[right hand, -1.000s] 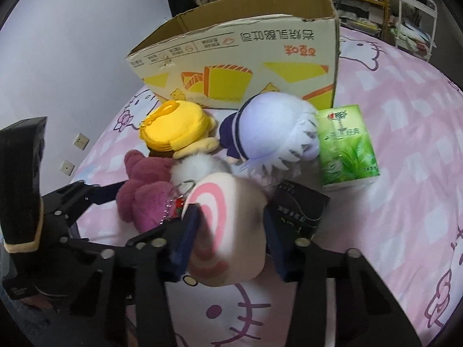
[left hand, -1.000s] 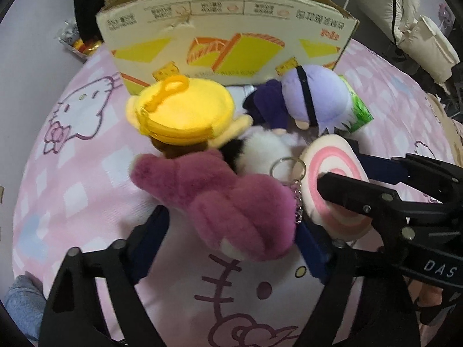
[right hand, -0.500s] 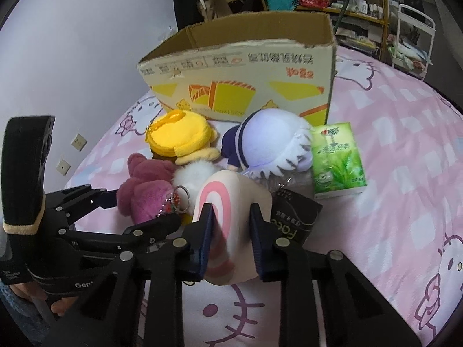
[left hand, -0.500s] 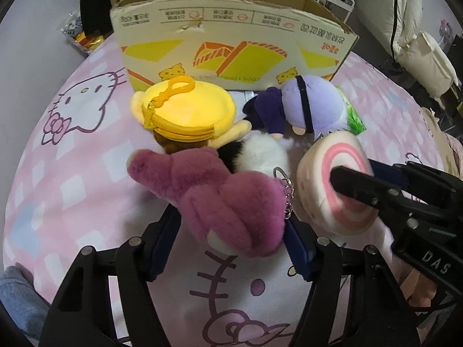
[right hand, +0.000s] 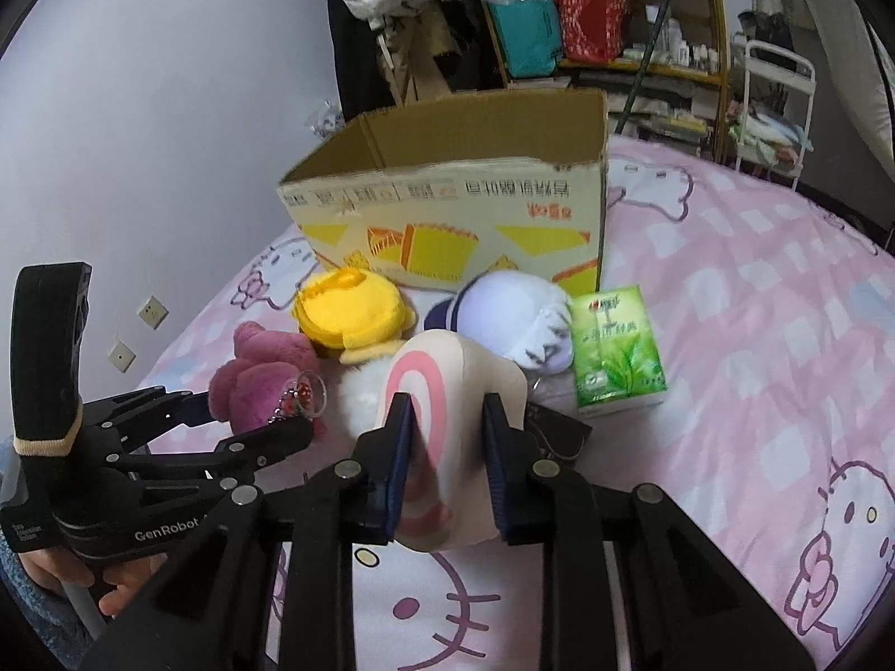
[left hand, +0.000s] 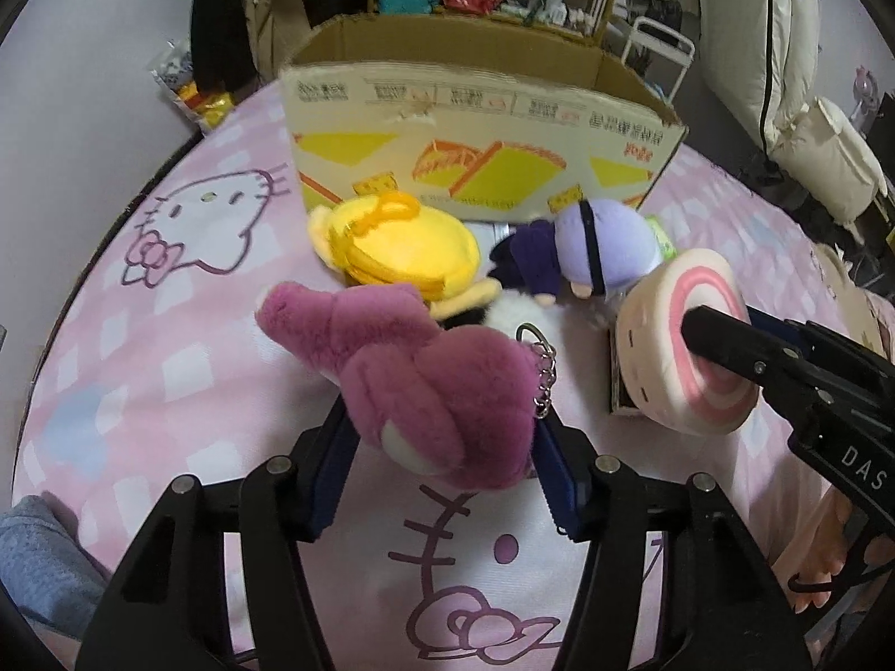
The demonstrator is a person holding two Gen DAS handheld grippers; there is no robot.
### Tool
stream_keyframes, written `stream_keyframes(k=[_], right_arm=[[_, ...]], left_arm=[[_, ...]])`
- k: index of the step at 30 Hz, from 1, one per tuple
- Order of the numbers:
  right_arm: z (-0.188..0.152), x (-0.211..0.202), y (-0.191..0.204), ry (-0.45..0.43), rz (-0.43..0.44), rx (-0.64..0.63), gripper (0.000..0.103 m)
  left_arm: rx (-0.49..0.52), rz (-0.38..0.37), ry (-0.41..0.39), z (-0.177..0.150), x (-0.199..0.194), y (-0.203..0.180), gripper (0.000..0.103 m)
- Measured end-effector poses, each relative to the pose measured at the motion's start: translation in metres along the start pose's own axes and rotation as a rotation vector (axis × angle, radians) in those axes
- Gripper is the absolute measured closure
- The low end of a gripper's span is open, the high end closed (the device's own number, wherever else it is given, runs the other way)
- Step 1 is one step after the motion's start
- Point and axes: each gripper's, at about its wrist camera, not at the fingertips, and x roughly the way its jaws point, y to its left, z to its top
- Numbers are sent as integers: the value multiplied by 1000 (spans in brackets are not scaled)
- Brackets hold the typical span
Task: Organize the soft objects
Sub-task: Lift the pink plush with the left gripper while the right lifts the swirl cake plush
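My left gripper [left hand: 442, 419] is shut on a magenta plush bear [left hand: 425, 386] with a key chain and holds it just above the pink bedsheet; the bear also shows in the right wrist view [right hand: 257, 386]. My right gripper [right hand: 447, 419] is shut on a cream swirl-roll plush [right hand: 442, 391], lifted a little, also in the left wrist view [left hand: 682, 335]. A yellow plush [left hand: 403, 246], a purple-and-lilac doll [left hand: 593, 249] and a white fluffy plush [left hand: 509, 313] lie in front of an open cardboard box [left hand: 475, 134].
A green tissue pack [right hand: 615, 346] lies right of the lilac doll [right hand: 520, 319]. A small black box [right hand: 559, 430] lies under the swirl roll. Shelves and bags stand behind the bed. A white rack [right hand: 777, 106] is at the far right.
Both grippers closed on their plush toys and lifted them while pulling back from the box. The swirl roll is squeezed narrower between the right fingers.
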Motion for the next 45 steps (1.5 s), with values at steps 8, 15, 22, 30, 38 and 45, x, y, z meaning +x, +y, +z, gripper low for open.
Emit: stream_keyframes(k=[8,15,22,30,38,45], right_arm=[[1,-19,7,-86,-27,-32,79],[4,-33,9,-168,-55,-44,79],[6,-39,6,-202,-58,-39,79],[6,-38,4,-198,-48,-24,79],[10,-50,7,-266,-60,-38,79],[27,-63,14,-323,-74,-66,79]], left_arm=[[26,26,-144,-3,-35,-3,45],[73,53,-297,-6,-64,-12,44],[100,62,-407,-8,-85,-16,44],[99,51,-384,-6,-80,-15,44],[117,74,-477,-7,-95,-17,44],[120,102,-577,7,-119,-18,44]])
